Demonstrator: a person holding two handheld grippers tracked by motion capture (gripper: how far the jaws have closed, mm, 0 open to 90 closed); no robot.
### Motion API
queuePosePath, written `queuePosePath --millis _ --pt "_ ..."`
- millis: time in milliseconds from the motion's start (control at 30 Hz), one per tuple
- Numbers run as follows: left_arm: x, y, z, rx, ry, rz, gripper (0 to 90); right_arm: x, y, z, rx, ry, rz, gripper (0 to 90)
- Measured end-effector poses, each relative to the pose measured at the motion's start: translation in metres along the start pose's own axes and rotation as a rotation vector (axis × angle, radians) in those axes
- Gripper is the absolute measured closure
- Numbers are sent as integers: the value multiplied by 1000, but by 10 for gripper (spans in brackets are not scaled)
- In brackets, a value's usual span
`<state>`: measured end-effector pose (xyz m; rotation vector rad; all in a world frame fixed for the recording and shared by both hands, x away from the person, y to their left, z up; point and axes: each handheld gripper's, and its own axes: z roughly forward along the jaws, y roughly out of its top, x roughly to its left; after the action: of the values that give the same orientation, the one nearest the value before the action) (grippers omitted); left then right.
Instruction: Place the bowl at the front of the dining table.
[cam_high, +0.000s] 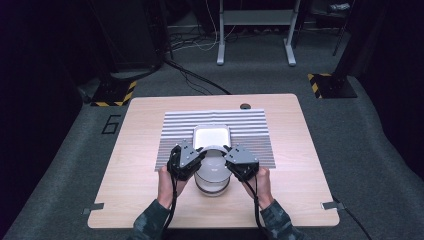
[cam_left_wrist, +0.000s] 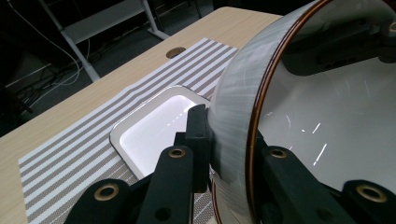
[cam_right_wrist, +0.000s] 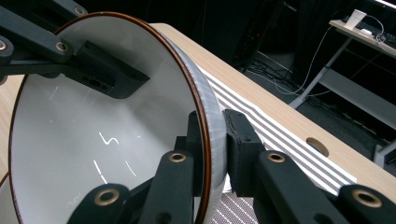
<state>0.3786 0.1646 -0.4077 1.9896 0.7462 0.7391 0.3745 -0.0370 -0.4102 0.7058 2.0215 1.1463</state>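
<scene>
Round glossy white bowl (cam_high: 212, 172), brown-edged rim, over striped mat (cam_high: 250, 131).

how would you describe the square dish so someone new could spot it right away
Start at the wooden table and find the striped mat in its middle. The dish lies flat on the mat's near half, just beyond the round bowl that both grippers hold by its rim. It is the white, shallow piece with rounded corners and nothing touching it, whereas the bowl is round, deep and brown-edged.
</scene>
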Motion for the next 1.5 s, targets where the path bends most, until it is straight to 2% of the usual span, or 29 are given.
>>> queuePosePath --millis 667,767,1300,1500 --pt "9 12 8 -26 -6 6 802 -13 10 4 -6 -18 -9 809" --pt "12 15 9 -26 -7 19 801 -15 11 5 -7 -18 -12 810" --pt "22 21 19 -50 -12 5 803 -25 18 13 -4 -36 -19 810" --pt "27 25 21 -53 -12 13 804 -28 21 16 -8 -43 -15 812"
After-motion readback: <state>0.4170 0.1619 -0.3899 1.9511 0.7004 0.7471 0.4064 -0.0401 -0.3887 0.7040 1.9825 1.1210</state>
